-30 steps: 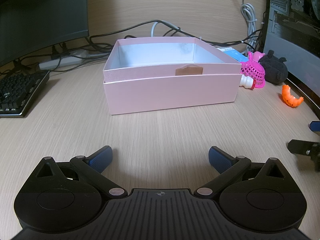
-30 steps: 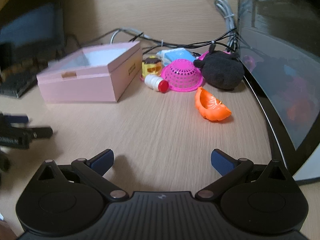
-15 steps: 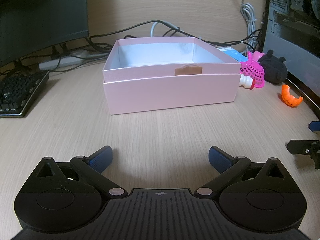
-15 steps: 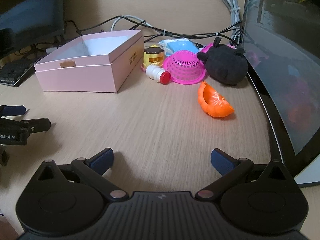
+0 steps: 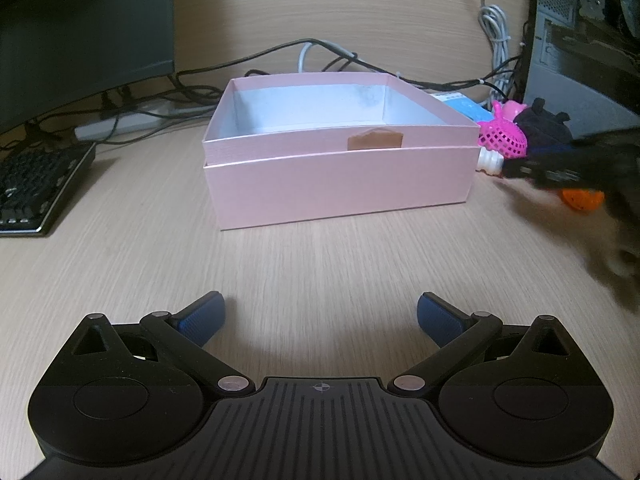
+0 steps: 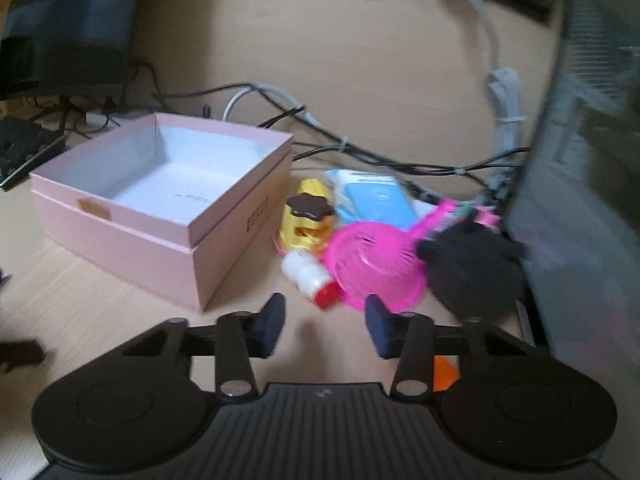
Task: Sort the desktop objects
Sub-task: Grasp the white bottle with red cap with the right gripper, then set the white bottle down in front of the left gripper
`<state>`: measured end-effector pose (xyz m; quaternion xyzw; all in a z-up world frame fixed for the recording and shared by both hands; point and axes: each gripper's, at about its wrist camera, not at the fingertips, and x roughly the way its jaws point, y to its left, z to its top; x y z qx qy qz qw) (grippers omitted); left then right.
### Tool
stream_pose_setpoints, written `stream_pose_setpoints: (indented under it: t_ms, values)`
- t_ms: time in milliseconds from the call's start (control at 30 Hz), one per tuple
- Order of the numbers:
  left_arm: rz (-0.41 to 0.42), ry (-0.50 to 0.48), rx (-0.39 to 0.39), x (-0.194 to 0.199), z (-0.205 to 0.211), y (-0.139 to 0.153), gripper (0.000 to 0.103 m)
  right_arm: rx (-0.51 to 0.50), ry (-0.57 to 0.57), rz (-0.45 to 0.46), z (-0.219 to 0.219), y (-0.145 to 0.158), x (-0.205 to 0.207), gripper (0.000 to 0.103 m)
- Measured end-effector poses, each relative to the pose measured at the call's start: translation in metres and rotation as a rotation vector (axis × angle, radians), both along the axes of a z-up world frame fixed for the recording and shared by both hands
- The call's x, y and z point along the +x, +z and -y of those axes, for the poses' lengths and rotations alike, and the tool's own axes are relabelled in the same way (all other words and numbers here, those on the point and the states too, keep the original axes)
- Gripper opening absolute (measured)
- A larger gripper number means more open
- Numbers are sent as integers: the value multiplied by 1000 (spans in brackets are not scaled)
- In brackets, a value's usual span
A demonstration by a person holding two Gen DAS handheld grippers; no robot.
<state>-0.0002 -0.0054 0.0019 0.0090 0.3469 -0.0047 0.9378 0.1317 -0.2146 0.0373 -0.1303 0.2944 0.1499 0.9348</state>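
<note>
An open, empty pink box stands mid-desk; it also shows in the right wrist view. Right of it lie a small white bottle with a red cap, a pink plastic strainer, a yellow pudding toy, a blue pack, a black plush and an orange piece under my right gripper. My right gripper is partly open and empty, raised just before the bottle and strainer; it shows blurred in the left wrist view. My left gripper is wide open and empty, in front of the box.
A keyboard lies at the left and a monitor behind it. Cables run behind the box. A dark computer case stands at the right; it also shows in the right wrist view.
My right gripper has moved forward and up toward the toy pile, and its jaws have narrowed. The orange piece now lies under it. My left gripper has not moved.
</note>
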Motion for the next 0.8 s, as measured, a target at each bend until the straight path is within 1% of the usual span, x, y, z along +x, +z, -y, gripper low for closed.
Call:
stream_pose_setpoints:
  t_ms: [67,133,167,200,267,333,367,467,500,567,633,667,700,733,767,800]
  values:
    - [-16,-20,11,-1,-1,3,103,-26,14,-1,-8,-6,11,38]
    - [-8,-40,19,-4,-2,9,103,-55,12,1,-11,-10,18,38]
    - [6,-55,27,-7,-3,14,103,-53,16,-8,-9,-11,21,31]
    - [15,-68,35,-9,-3,19,103,-49,20,-21,-7,-10,20,28]
    - [25,-94,61,-13,-2,28,103,-15,41,-38,-3,-2,7,28]
    - [12,-125,75,-17,0,32,103,17,84,-63,-2,8,-12,28]
    - [-10,-146,76,-18,2,33,103,48,109,-92,-1,12,-24,28]
    - [-64,-222,78,-19,14,28,103,192,202,-236,-8,18,-52,28]
    - [-68,-250,95,-20,21,25,103,203,229,-241,-15,17,-60,28]
    - [-63,-283,145,-21,33,21,103,195,266,-219,-31,15,-72,28]
    - [-60,-295,171,-19,38,20,103,185,243,-197,-38,14,-75,35]
    - [-60,-286,173,-17,38,20,103,185,219,-181,-36,16,-76,47]
    - [-61,-275,168,-15,36,20,103,183,186,-149,-31,19,-79,61]
    - [-62,-261,158,-13,33,20,103,160,121,-87,-23,22,-83,69]
    - [-67,-247,145,-10,31,20,103,132,52,-29,-14,25,-84,86]
    - [-70,-246,128,-9,29,20,103,97,-43,39,-2,25,-84,93]
